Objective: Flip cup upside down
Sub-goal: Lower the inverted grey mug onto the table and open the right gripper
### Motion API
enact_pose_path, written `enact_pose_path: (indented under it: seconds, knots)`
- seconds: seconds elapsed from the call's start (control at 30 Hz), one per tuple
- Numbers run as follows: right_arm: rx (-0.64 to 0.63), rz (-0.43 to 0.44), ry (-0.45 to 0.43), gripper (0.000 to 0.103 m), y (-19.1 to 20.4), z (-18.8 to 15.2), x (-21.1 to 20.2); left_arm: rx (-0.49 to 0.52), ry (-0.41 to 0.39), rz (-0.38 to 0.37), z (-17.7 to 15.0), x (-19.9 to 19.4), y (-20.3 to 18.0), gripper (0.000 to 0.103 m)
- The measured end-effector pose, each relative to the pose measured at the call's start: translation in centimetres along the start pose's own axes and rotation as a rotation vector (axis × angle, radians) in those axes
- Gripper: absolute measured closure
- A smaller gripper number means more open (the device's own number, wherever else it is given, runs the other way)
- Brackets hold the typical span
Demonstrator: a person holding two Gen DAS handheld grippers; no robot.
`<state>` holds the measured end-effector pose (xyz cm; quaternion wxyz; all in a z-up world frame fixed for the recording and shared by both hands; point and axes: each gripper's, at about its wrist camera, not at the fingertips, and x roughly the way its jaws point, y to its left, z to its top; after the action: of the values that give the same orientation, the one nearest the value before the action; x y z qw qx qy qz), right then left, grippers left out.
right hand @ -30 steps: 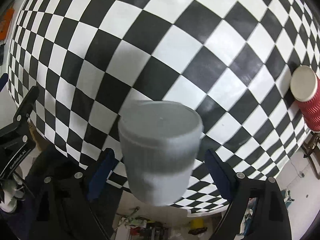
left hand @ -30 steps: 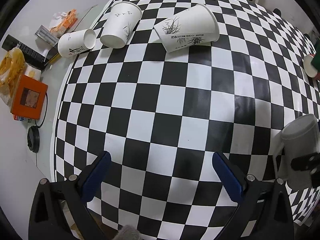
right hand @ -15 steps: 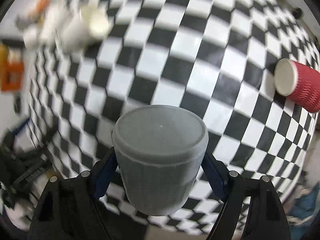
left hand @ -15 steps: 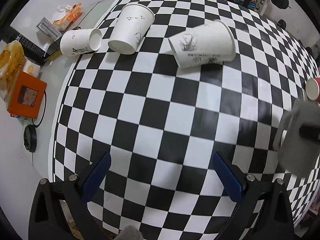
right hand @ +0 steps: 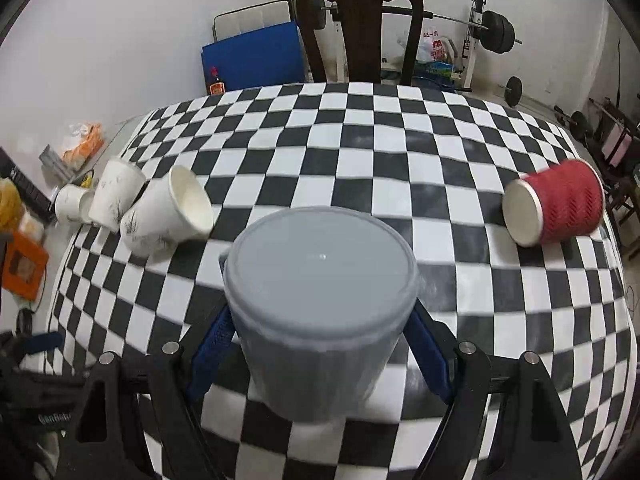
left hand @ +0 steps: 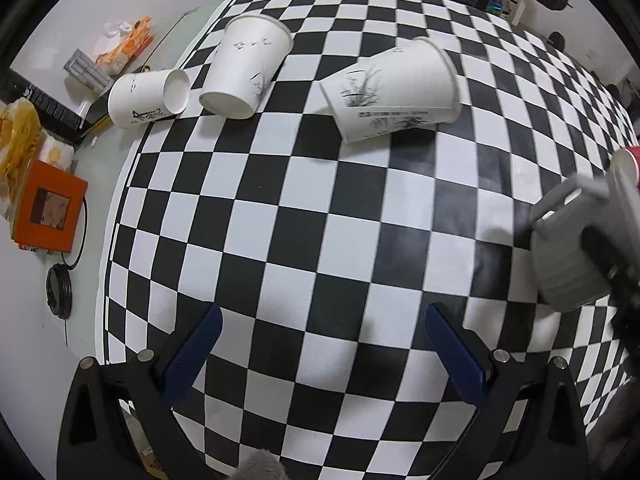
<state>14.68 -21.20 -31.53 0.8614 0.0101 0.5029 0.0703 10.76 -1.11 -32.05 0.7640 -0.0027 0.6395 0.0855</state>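
Note:
My right gripper (right hand: 320,344) is shut on a grey cup (right hand: 320,300), its flat base facing the camera, held above the checkered table (right hand: 360,152). The cup's handle side shows in the left wrist view (left hand: 572,248) at the right edge, blurred. My left gripper (left hand: 320,348) is open and empty over the near part of the table (left hand: 304,208).
Three white paper cups lie on their sides at the table's left (right hand: 168,212) (left hand: 392,88) (left hand: 244,68) (left hand: 148,96). A red cup (right hand: 556,204) lies on its side at the right. Boxes and snack packs (left hand: 44,204) sit off the cloth's left edge. A chair (right hand: 360,28) stands behind.
My right gripper closed on the grey cup and tilted up with it, so the view swung from the table to the room. The left gripper rose slightly.

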Motion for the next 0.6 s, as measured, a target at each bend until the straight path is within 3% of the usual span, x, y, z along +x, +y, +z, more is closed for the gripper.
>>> enact_pose_path:
  seconds: [0.17,0.33,0.6]
  knots:
    - [0.010,-0.038,0.060,0.019,-0.8,-3.1,-0.2,0.038,-0.024,-0.015,-0.9,-1.1,-1.1,0.000]
    - [0.065,-0.086,0.086,0.001,-1.6,-4.3,-1.9,0.064,-0.074,-0.019,-1.8,-3.3,-2.1,0.000]
    - [0.102,-0.169,0.083,0.000,-3.2,-4.9,-8.5,0.101,-0.182,-0.063,-2.6,-9.5,-3.6,0.000]
